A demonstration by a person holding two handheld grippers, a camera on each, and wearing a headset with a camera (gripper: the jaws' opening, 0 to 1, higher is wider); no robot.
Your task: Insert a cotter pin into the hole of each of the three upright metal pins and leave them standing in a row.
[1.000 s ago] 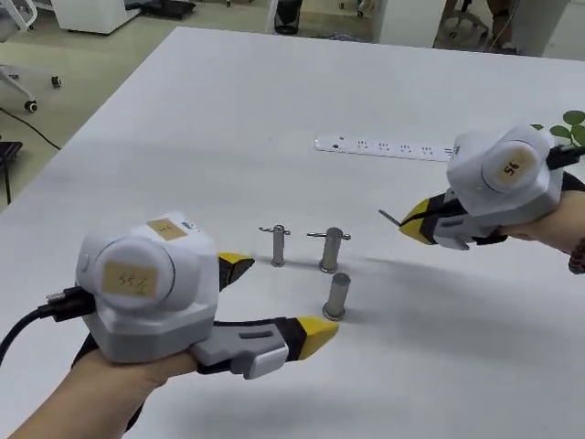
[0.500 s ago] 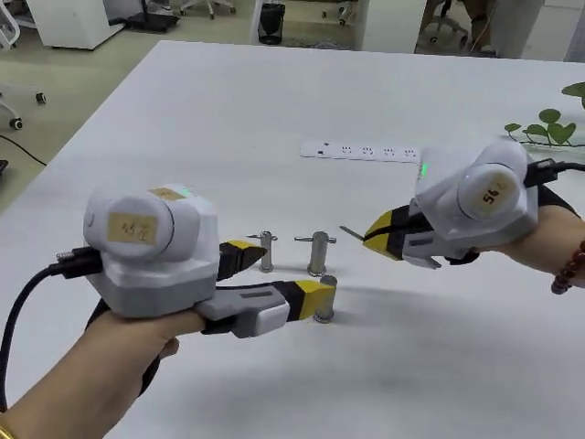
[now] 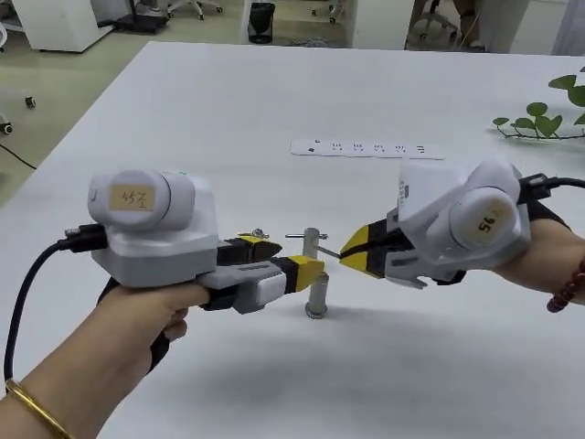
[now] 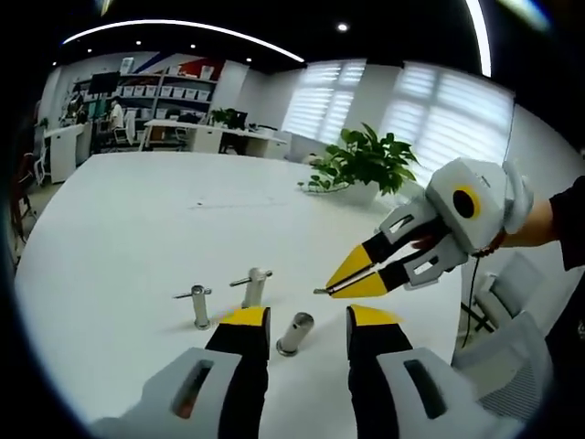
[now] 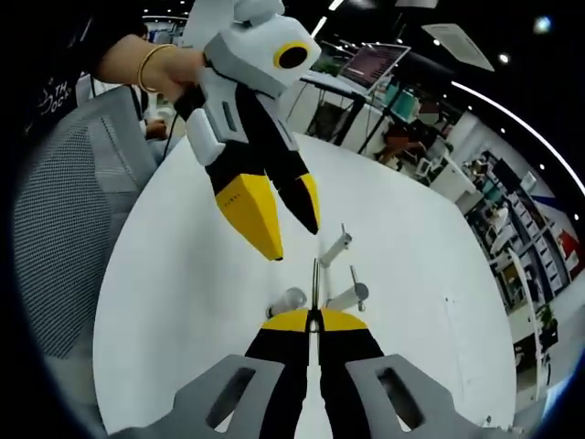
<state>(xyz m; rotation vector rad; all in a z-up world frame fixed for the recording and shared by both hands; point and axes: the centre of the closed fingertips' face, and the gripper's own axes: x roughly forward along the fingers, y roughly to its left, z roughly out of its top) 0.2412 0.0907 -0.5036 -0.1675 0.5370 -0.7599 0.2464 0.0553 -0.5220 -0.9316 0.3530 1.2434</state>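
Note:
Three upright metal pins stand on the white table. The two far pins each carry a cotter pin through the top. The near pin is bare. My left gripper is open, its yellow jaw tips just short of the bare pin on either side. My right gripper is shut on a thin cotter pin, which points toward the bare pin from the right, a little above its top.
A white power strip lies farther back on the table. A green plant sits at the far right edge. Office chairs and desks stand beyond the table. A cable trails from the left gripper toward the near left.
Both grippers have closed in on the pins. The left one moved forward up to the bare pin; the right one came left and down with the cotter pin.

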